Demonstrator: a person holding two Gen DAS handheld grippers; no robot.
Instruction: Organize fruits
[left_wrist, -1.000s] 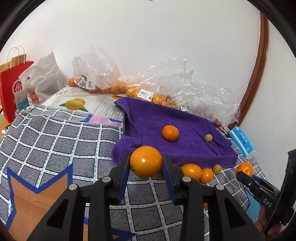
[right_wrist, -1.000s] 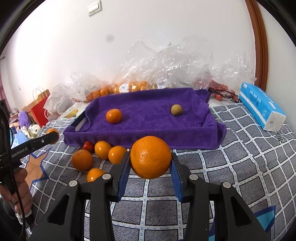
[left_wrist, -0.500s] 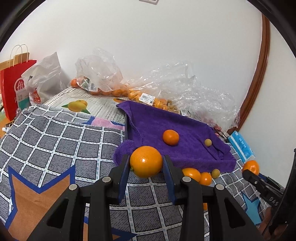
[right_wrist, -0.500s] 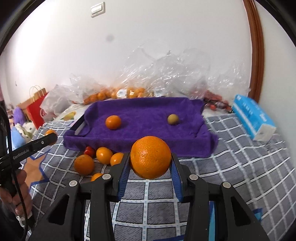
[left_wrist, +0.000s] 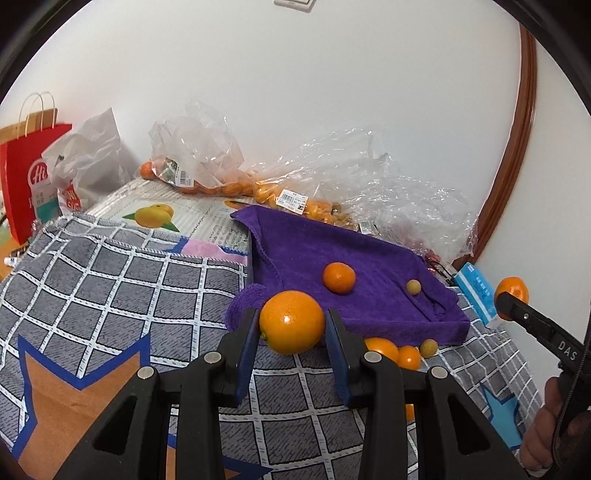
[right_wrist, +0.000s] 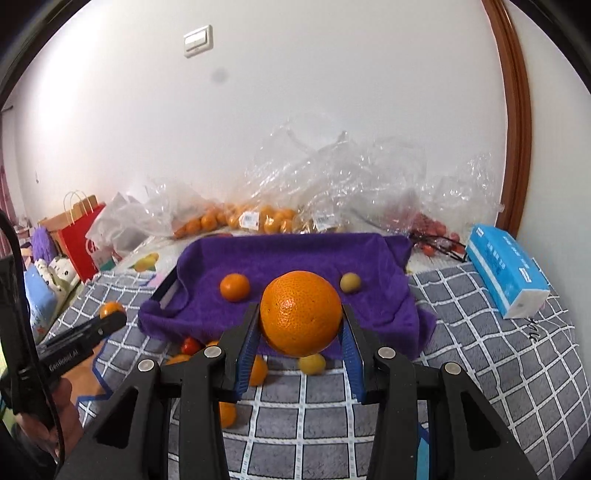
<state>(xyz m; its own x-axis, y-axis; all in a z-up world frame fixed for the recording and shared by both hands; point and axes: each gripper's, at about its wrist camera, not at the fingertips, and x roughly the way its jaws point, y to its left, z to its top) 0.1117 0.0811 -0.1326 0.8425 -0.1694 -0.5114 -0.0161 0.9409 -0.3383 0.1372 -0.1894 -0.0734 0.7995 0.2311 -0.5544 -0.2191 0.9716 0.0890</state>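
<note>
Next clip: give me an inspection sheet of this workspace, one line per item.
Surface: checked grey cloth with a purple towel laid over a tray.
Job's things: a mandarin and a small yellow-green fruit on the towel; more fruit loose on the cloth at its near edge.
Clutter: clear bags of fruit, tissue pack, red paper bag.
Grippers: left gripper shut on an orange; right gripper shut on a larger orange.
Cables: a black cable by the left hand.
Surroundings: white wall, wall switch, wooden door frame.
</note>
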